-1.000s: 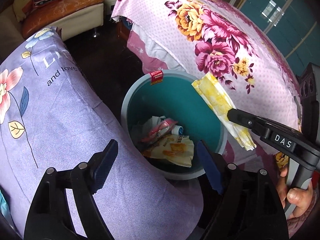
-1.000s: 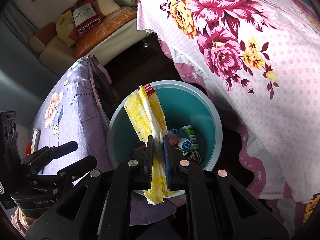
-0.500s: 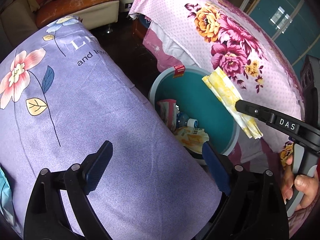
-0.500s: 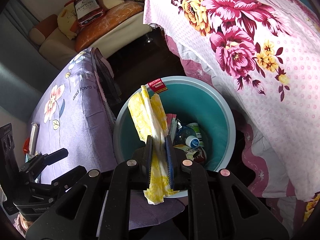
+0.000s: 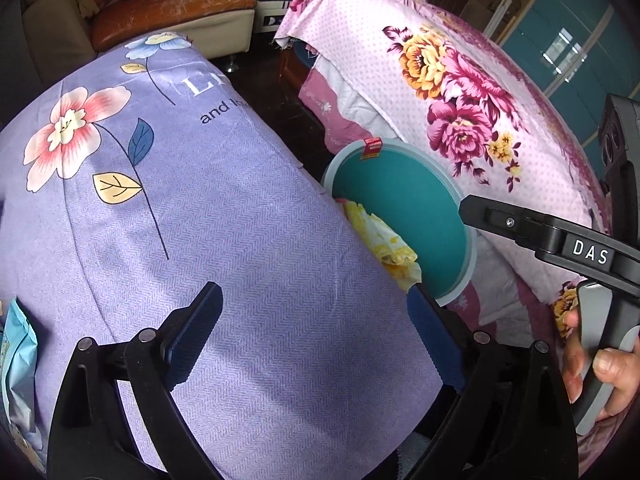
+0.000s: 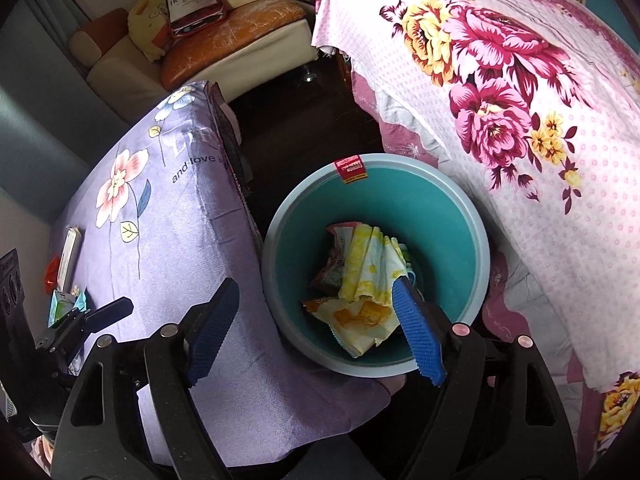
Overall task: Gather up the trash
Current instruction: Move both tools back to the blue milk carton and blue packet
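Right wrist view, both grippers (image 6: 316,334) (image 5: 316,336) spread, yellow wrapper (image 6: 370,266) lengthwise inside bin (image 6: 478,248)

1. The left hand-held gripper (image 5: 316,336) has glossy black linkage arms, round silver rivets and ribbed dark blue pads (image 5: 192,334).
2. The right hand-held gripper (image 6: 316,326) is built alike, with brighter blue ribbed pads (image 6: 418,338).
3. Its side bears white "DAS" lettering and a small screw.
4. The person's hand (image 5: 600,364) shows bare skin and short nails on a grey trigger.
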A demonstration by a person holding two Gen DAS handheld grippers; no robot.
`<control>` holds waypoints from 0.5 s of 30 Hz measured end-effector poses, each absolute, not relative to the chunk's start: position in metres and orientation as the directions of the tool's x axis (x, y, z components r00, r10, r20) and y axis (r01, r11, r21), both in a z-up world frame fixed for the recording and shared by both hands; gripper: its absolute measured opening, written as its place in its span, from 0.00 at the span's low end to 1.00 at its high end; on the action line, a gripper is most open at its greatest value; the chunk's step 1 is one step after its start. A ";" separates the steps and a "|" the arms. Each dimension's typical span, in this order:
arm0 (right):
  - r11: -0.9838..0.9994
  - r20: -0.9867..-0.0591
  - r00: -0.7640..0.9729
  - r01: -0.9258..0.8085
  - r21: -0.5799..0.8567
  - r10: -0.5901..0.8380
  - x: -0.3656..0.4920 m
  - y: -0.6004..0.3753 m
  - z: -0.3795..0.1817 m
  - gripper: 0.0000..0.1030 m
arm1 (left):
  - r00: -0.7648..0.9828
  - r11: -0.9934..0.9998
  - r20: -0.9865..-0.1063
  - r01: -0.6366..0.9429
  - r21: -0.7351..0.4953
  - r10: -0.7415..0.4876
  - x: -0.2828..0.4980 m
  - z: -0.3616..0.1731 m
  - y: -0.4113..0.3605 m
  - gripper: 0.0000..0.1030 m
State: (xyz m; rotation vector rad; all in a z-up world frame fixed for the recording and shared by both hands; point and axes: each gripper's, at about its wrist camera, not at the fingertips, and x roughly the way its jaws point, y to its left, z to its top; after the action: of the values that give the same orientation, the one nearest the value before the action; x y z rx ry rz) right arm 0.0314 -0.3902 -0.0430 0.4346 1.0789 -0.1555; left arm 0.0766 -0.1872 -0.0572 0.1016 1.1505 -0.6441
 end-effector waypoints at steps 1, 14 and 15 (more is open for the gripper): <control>0.907 -0.879 0.467 0.326 0.267 0.092 0.033 -0.386 -0.042 0.73 | 0.252 0.820 -0.871 0.517 -0.248 -0.422 0.076 -0.056 -0.183 0.91; 0.943 -0.896 0.421 0.218 0.250 0.141 0.052 -0.313 -0.032 0.74 | 0.313 0.870 -0.862 0.426 -0.248 -0.399 0.076 -0.046 -0.095 0.92; 0.947 -0.897 0.417 0.206 0.248 0.145 0.054 -0.306 -0.031 0.75 | 0.320 0.877 -0.863 0.414 -0.245 -0.392 0.076 -0.045 -0.085 0.92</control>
State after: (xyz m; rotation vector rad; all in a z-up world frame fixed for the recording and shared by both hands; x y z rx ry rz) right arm 0.0543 -0.3055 -0.0314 0.3449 1.1468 -0.0392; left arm 0.0761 -0.0849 -0.0453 0.0221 1.1270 -0.5299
